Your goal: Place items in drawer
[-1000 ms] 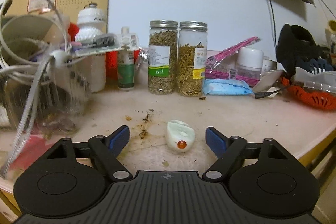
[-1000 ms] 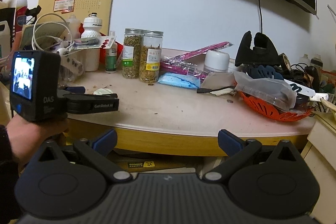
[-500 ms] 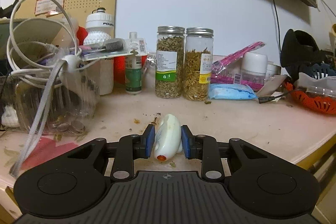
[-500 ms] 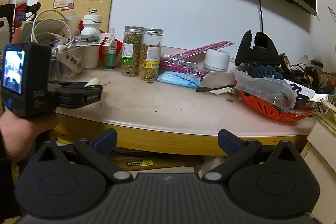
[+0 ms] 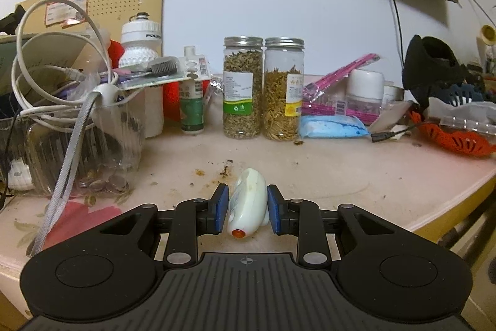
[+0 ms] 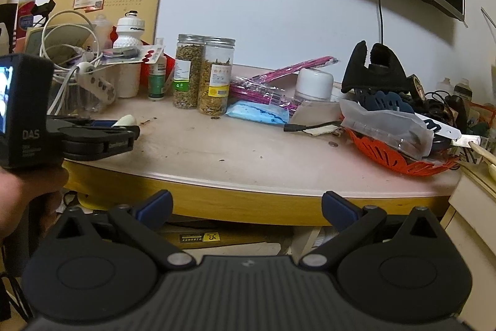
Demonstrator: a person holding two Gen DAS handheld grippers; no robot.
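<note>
Pinching the smooth white bottle in our left hand-held gripper, we risk it slipping forward toward 12 o'clock onto the table; our right hand-held gripper hangs wide, empty.

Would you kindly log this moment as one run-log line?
left gripper: shut on white bottle, at table height | right gripper: open, empty, below table edge | drawer: not in view
</note>
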